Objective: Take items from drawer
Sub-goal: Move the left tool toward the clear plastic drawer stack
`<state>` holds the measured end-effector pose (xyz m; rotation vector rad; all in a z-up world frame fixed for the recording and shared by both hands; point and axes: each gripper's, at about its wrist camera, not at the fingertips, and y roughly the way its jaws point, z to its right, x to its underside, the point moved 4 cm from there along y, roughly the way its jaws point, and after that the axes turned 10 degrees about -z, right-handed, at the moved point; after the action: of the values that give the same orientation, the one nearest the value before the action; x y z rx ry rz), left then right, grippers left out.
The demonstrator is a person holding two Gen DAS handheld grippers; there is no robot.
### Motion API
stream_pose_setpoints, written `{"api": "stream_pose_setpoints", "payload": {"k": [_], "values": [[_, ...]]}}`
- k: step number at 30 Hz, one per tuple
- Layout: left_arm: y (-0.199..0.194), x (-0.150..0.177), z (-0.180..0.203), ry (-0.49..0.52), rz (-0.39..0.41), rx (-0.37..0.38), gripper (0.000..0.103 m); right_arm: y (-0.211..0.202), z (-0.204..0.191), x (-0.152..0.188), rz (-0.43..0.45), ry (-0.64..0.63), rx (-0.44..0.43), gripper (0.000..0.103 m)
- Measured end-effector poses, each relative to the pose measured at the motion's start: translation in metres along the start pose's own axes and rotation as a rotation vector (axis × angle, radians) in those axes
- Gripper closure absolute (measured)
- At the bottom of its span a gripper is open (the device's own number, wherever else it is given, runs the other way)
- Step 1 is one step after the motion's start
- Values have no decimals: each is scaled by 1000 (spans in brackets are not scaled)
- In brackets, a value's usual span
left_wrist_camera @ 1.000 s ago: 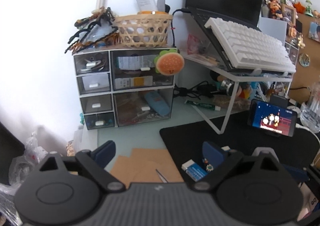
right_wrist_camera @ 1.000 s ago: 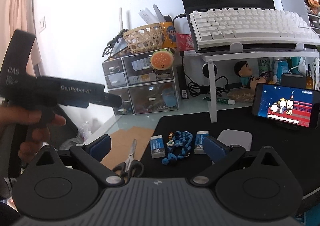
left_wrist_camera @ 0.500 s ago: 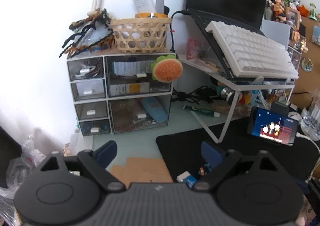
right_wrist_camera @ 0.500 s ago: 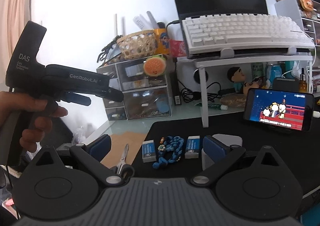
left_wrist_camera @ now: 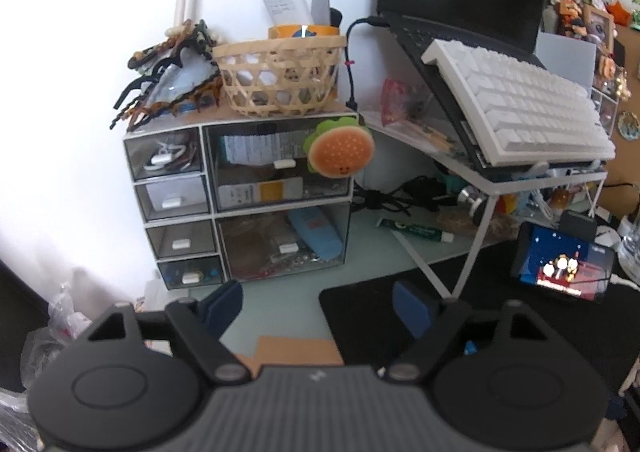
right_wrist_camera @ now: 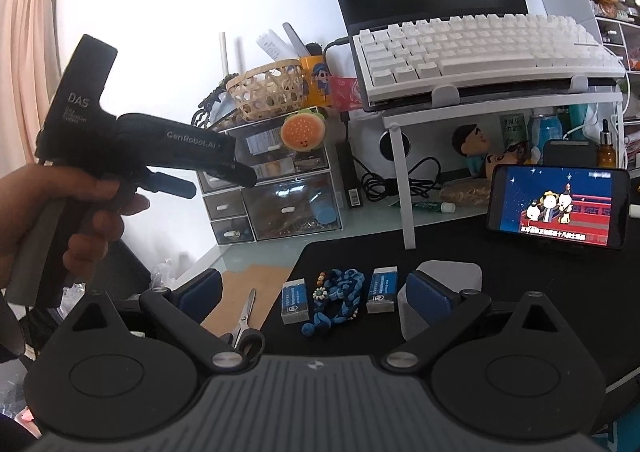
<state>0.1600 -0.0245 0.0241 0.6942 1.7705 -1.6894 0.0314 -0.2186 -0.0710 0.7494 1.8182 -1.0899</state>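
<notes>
At table's back-left corner, left tool (left_wrist_camera: 318, 302) now nearer drawer unit (left_wrist_camera: 240, 203), fingers apart, empty; drawers shut. Right tool (right_wrist_camera: 316, 288) apart, idle.

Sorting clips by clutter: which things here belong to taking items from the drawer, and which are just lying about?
Job: drawer unit, left gripper, right gripper.

Lying about: basket, keyboard, phone, scissors, two erasers, beads.
</notes>
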Motion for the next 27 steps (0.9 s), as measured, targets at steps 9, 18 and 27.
{"api": "stream_pose_setpoints", "payload": {"k": [9, 18, 27], "values": [[12, -10, 1, 3, -16, -20, 22, -2, 14, 0, 7, 26, 10, 2], [29, -20, 6, -6, -32, -31, 27, -2, 31, 0, 9, 50, 34, 3], [44, -32, -1, -27, -60, -44, 35, 1, 37, 1, -6, 65, 20, 3]]}}
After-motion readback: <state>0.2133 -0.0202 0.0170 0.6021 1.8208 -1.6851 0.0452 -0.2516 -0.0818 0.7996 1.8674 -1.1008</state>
